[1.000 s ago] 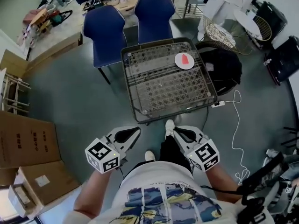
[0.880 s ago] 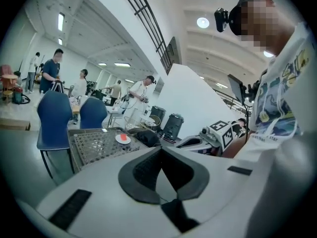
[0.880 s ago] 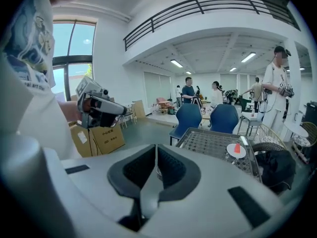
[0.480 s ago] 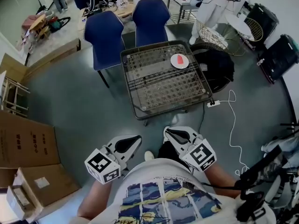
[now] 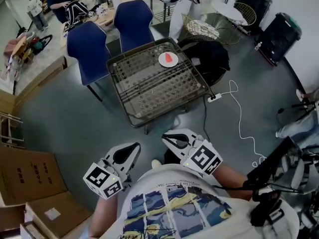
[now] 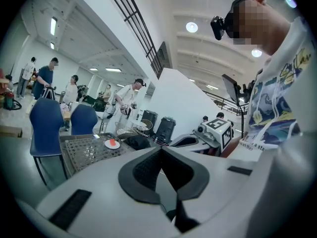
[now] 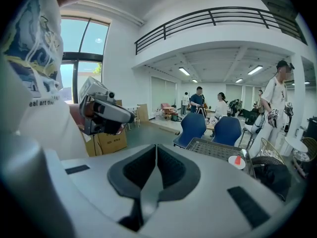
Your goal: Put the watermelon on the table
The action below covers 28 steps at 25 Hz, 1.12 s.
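Red watermelon slice (image 5: 169, 58) is sitting on a small white plate (image 5: 162, 61) near the far right corner of the wire-mesh worktop (image 5: 147, 89), so it's up there already.

Compared with a second ago, the person is standing further back. The worktop is showing smaller and has slid over to the left in the head view, and there's more bare floor between it and the grippers now.

Left gripper (image 5: 133, 148) and right gripper (image 5: 167, 136) are both keeping their jaws pressed together with nothing in them, same as before. They're hanging close to the person's shirt, well apart from the worktop.

Plate's carrying just that one slice, nothing else on it. The slice's long axis is running roughly from the near edge toward the far edge. It's too small for me to say which end is the tip.

Two blue chairs (image 5: 87, 46) are standing just behind the worktop.
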Available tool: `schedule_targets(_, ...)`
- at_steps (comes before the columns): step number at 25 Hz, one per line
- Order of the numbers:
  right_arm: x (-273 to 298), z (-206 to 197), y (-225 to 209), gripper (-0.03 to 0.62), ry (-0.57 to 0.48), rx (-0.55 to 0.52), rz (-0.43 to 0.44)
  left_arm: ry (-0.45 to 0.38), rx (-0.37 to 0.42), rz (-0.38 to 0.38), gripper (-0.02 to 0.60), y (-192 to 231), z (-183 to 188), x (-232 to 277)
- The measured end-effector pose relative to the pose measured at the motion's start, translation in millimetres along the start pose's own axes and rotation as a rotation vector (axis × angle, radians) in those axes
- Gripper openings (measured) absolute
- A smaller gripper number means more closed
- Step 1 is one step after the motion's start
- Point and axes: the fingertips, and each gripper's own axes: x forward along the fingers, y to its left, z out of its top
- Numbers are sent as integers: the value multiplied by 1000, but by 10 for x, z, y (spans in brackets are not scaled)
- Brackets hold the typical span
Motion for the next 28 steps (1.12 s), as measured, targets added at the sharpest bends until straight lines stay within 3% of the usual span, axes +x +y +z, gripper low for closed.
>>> schedule_targets(28,-62,-174,77,9,56,-51,-19,52,-6,-10,9,-17,-305,98)
